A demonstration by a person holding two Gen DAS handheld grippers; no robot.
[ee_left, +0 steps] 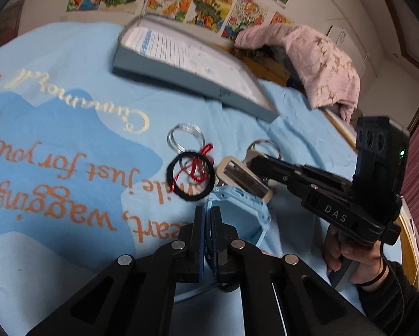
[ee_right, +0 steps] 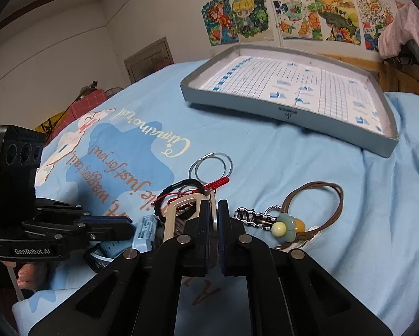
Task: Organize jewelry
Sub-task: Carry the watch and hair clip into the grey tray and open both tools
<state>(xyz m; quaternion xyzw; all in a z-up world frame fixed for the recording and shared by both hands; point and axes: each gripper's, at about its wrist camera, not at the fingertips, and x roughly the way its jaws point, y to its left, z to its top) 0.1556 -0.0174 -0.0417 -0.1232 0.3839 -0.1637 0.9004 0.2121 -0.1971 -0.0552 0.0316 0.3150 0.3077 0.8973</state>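
A light blue printed bedsheet [ee_right: 293, 151] under wall drawings [ee_right: 293, 14] carries jewelry: the left gripper [ee_left: 208, 224] clamps a pale blue watch [ee_left: 237, 212], the right gripper [ee_right: 215, 218] pinches a silver bangle [ee_right: 213, 210].

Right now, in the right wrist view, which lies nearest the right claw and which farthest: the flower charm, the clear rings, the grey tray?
1. Flower charm, just right of the right claw.
2. Clear rings, beyond it, slightly left.
3. Grey tray, far back, right.

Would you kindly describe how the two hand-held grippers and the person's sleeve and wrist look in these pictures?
Both are black, angular linkage frames with silver pivot pins and dark blue pads. The right hand-held gripper is lettered "DAS", carries a three-lens camera block with a green light, and trails a black cable. The left hand-held gripper reads "GenRobot.AI". The person wears a black sleeve and a dark wristband.
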